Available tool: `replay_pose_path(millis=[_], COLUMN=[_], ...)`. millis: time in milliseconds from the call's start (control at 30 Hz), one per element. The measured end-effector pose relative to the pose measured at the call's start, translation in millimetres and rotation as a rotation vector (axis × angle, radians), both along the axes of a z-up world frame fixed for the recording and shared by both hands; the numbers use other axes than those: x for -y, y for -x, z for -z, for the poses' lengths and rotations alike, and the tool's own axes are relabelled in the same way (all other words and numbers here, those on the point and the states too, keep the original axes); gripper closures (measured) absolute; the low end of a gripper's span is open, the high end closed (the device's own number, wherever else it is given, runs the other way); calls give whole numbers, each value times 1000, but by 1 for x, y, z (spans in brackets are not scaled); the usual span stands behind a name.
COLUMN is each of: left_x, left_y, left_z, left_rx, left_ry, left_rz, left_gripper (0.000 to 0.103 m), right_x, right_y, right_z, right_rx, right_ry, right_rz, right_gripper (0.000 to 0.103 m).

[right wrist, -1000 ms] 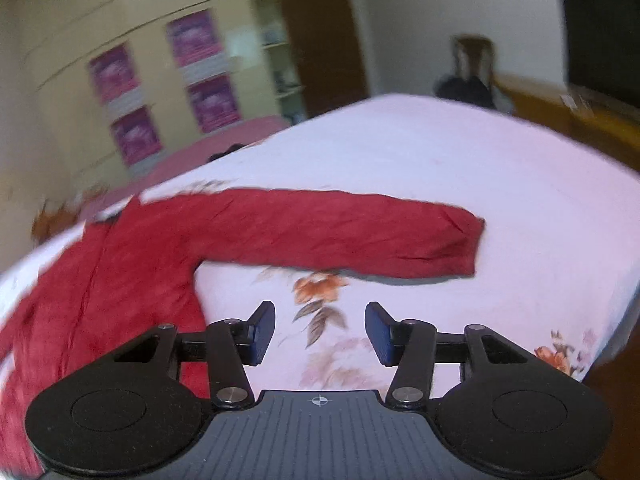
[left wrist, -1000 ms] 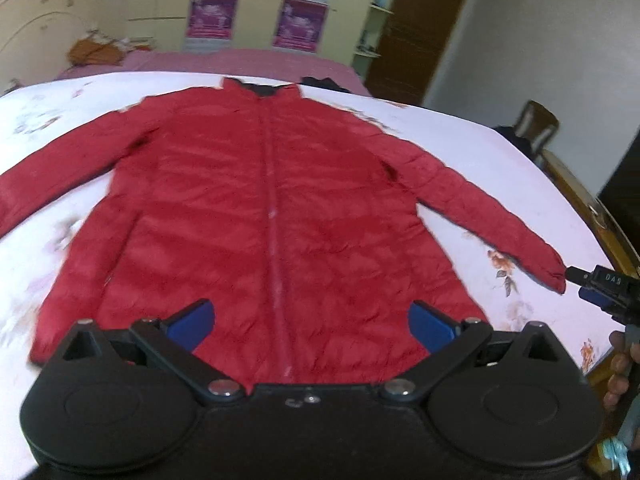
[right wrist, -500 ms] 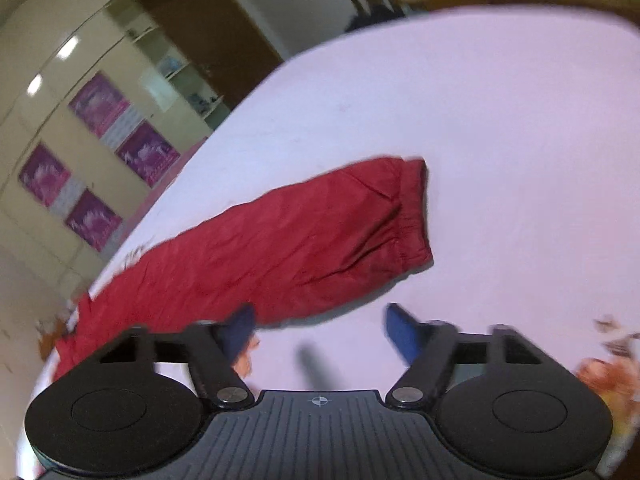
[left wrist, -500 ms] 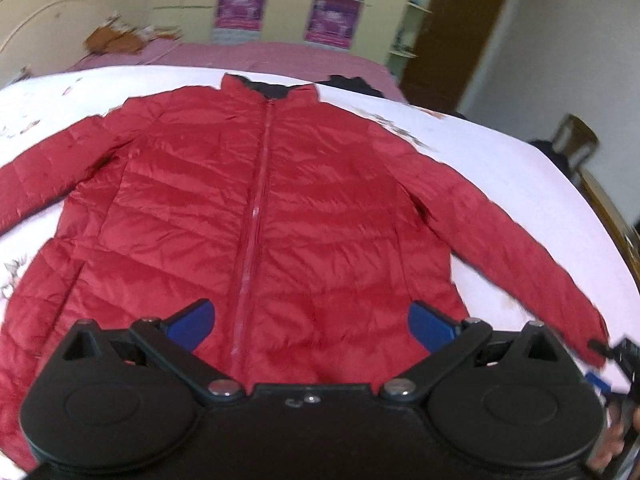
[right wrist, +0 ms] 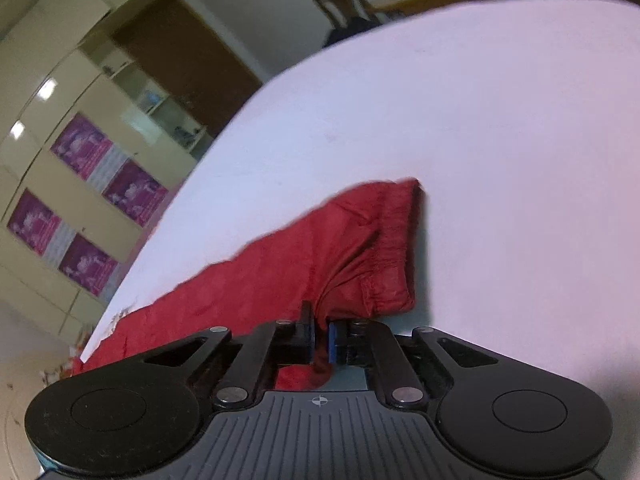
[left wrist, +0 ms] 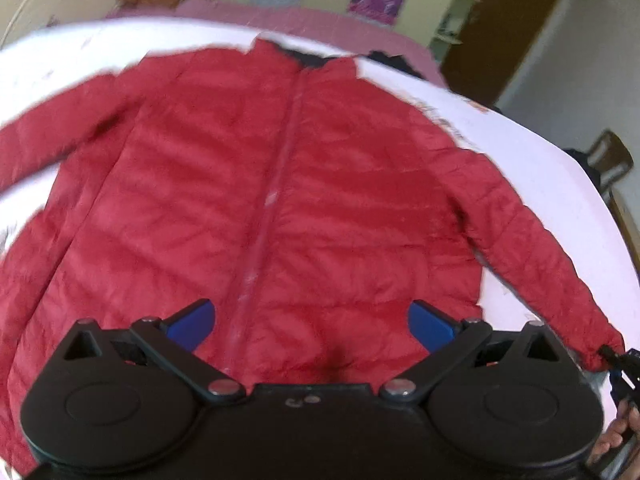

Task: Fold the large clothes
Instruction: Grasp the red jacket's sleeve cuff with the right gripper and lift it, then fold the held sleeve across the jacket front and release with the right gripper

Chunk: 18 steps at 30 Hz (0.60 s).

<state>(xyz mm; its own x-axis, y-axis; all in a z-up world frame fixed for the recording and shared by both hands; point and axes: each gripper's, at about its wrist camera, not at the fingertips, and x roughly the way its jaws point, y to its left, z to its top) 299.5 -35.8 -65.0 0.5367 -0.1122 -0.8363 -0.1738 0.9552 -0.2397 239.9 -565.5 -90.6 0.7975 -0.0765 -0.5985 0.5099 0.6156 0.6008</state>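
Observation:
A red padded jacket point(left wrist: 260, 200) lies flat and zipped on the white bed point(left wrist: 540, 152), collar at the far end, sleeves spread. My left gripper point(left wrist: 310, 320) is open and empty, hovering above the jacket's hem. My right gripper point(right wrist: 320, 336) is shut on the lower edge of the right sleeve point(right wrist: 352, 248) near its cuff. In the left wrist view the right gripper point(left wrist: 618, 364) shows at the sleeve's cuff at the far right edge.
A pink bed point(left wrist: 280, 20) and a cream wardrobe with purple posters point(right wrist: 84, 208) stand behind. A brown door point(left wrist: 504, 20) and a wooden chair point(left wrist: 612, 156) are at the right. The bed's right edge is close to the cuff.
My right gripper moved down onto the sleeve and closed on it near the cuff. My left gripper moved closer over the jacket's body and stayed open.

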Motion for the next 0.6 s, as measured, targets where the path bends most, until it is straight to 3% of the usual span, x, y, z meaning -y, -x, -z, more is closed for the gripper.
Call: replay_pose_path(millis=[100, 233, 367, 533, 600], left_x=[-21, -58, -90, -129, -147], left_y=[1, 5, -13, -61, -69], left_z=[2, -6, -8, -9, -10], left_rx=[-8, 109, 227, 122, 143], left_ry=[-35, 5, -11, -21, -10], left_rz=[-31, -112, -160, -68, -65], left_gripper=[0, 0, 0, 3, 7], right_x=[-25, -84, -174, -297, -349], right_y=[-15, -38, -62, -94, -100], right_z=[-19, -54, -79, -75, -62], right_rx=[45, 115, 138, 140, 133], right_ry=[92, 223, 344, 393, 417], right_rz=[-76, -232, -443, -691, -791], right_gripper=[98, 98, 98, 98, 98])
